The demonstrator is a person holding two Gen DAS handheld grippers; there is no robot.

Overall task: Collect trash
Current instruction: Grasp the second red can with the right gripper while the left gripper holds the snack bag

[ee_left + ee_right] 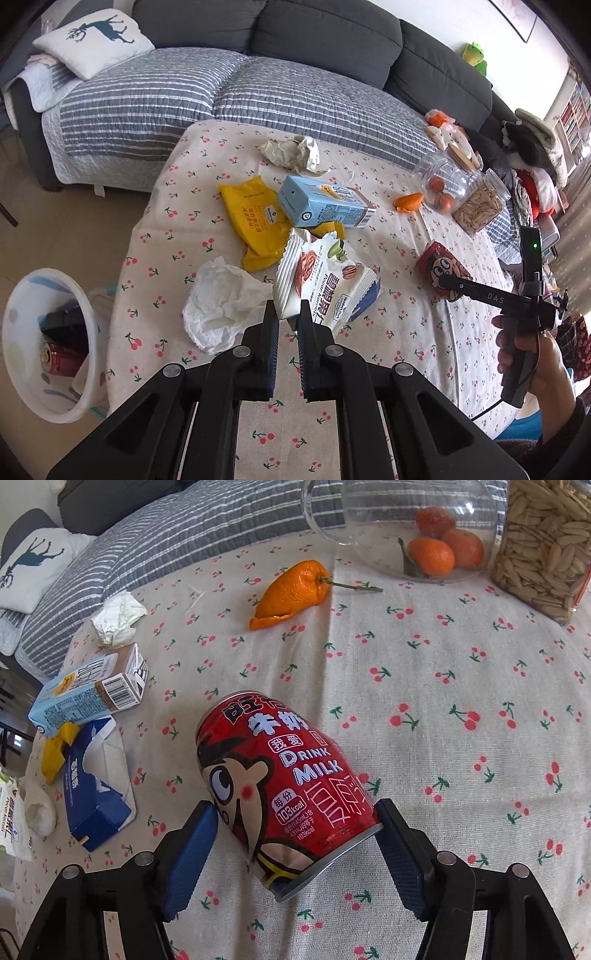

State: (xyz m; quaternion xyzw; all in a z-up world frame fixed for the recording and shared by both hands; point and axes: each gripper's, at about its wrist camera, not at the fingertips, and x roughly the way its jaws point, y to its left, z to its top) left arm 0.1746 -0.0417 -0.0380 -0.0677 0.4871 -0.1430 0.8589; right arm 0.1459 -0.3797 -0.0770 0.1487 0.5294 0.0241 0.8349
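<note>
Left wrist view: the left gripper [289,314] is clenched on the edge of a white pecan snack bag [325,284], whose lower corner is hidden behind the fingers. At nine o'clock, off the table [424,332], stands a white bin [48,343], its rim cut by the lens and a red can half seen inside. Crumpled tissue [221,302] lies at eleven o'clock, a yellow wrapper [255,221] and blue carton [325,203] at twelve. Right wrist view: the right gripper [295,812] straddles a red milk can [284,794] lying on its side; the left pad touches it, but whether the right pad presses cannot be told. Orange peel [291,590] sits at twelve, a clear jar [399,528] beyond, cropped
</note>
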